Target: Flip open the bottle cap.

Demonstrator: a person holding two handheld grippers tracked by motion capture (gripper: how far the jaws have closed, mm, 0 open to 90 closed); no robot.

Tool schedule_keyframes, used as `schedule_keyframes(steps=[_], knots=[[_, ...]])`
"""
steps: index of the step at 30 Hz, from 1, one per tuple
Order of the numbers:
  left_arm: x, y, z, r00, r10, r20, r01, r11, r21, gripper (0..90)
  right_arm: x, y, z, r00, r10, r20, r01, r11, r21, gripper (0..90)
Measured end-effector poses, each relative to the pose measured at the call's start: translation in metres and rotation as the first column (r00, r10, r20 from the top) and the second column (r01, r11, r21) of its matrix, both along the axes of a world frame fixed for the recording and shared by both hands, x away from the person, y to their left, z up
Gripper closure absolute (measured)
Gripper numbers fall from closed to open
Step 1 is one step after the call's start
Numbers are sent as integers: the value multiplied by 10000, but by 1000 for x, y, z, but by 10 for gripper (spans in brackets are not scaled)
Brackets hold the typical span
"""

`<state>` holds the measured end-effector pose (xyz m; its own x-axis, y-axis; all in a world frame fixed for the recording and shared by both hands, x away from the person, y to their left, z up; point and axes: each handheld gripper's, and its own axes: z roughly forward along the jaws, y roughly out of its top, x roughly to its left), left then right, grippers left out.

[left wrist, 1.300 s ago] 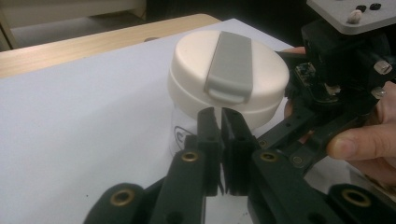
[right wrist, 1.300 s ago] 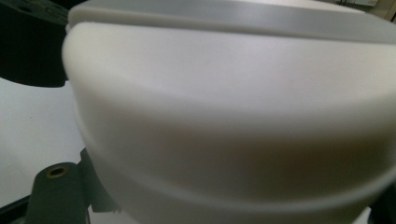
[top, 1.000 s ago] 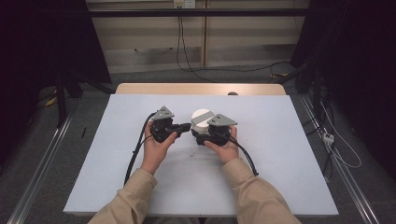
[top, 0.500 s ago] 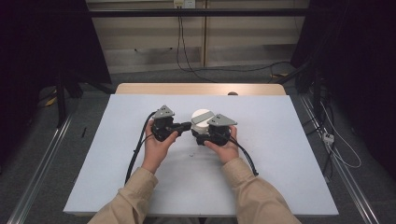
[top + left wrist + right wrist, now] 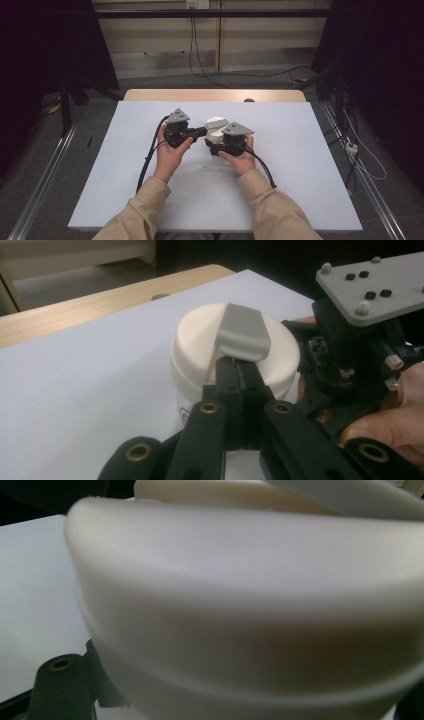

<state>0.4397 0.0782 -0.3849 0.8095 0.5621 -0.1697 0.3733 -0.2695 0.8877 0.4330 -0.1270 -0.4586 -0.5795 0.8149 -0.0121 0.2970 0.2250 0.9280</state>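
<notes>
From my seat I look down on a pale blue-white table top; its far edge is a strip of light wood; beyond it the floor is grey; a cream wall panel runs along the back, with a socket at its top and black cables hanging from it to the floor; dark curtains close in both sides; metal rails run along the floor left and right of the table; a white power strip lies on the right; the light is dim and even.
</notes>
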Motion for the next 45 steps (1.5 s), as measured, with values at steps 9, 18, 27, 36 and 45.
schedule_keyframes(steps=[9, 18, 27, 36, 45], knots=[[2, -2, 6, 10000, 19, 95, -18, 10000, -58, 900, 0, 0, 0, 10000, 1, -3, -1, 10000, -1, 184], [4, -5, 10, 9999, 34, 141, -33, 10000, -72, 900, 0, 0, 0, 10000, -1, -15, 1, 10000, 6, 184], [6, -10, 17, 9997, -18, 252, 19, 10000, -43, 900, 0, 0, -1, 10000, -2, -12, 2, 10000, 6, 184], [9, -13, 19, 9995, -39, 306, 41, 10000, -80, 900, 0, 0, -1, 10000, 2, -15, -2, 10000, -13, 184], [11, -16, 23, 9996, -88, 271, 93, 9998, -171, 900, 0, 0, -1, 10000, -20, -17, 20, 10000, 3, 184]])
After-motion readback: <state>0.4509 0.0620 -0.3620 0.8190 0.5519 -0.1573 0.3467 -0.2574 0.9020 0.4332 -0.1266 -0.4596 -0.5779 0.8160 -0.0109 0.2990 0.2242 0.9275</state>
